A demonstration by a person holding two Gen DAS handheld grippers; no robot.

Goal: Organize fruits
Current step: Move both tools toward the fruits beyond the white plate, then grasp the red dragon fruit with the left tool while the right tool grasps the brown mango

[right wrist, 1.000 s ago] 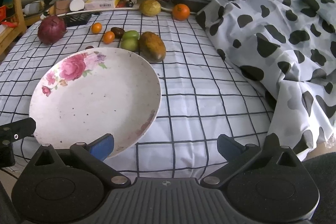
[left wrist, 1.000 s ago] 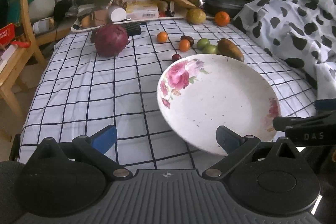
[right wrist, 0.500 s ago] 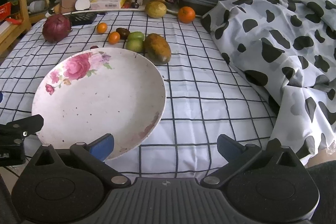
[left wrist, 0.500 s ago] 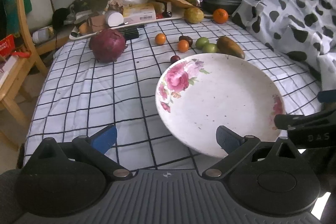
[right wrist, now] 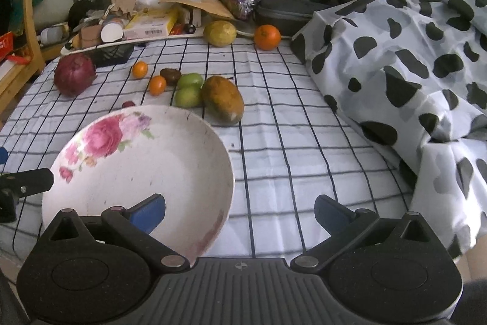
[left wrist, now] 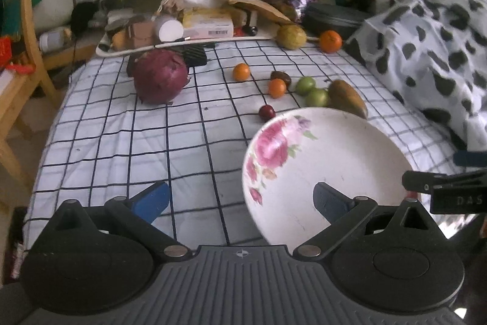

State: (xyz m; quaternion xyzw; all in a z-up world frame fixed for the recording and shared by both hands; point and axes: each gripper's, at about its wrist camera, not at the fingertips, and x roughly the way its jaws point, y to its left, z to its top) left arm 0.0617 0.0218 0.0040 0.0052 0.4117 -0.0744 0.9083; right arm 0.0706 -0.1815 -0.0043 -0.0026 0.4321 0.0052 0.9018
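Both grippers, left gripper (left wrist: 240,200) and right gripper (right wrist: 240,207), eased slightly nearer the fruits, jaws wide apart holding nothing, floral plate (right wrist: 182,160) bare near-centre, mango (right wrist: 223,103) and green fruits (right wrist: 188,90) just beyond, so nothing's sorted yet.

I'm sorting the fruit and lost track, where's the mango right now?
The mango lies on the checked cloth just beyond the flowered plate, touching the two green fruits on its left; in the left wrist view it sits right of centre.
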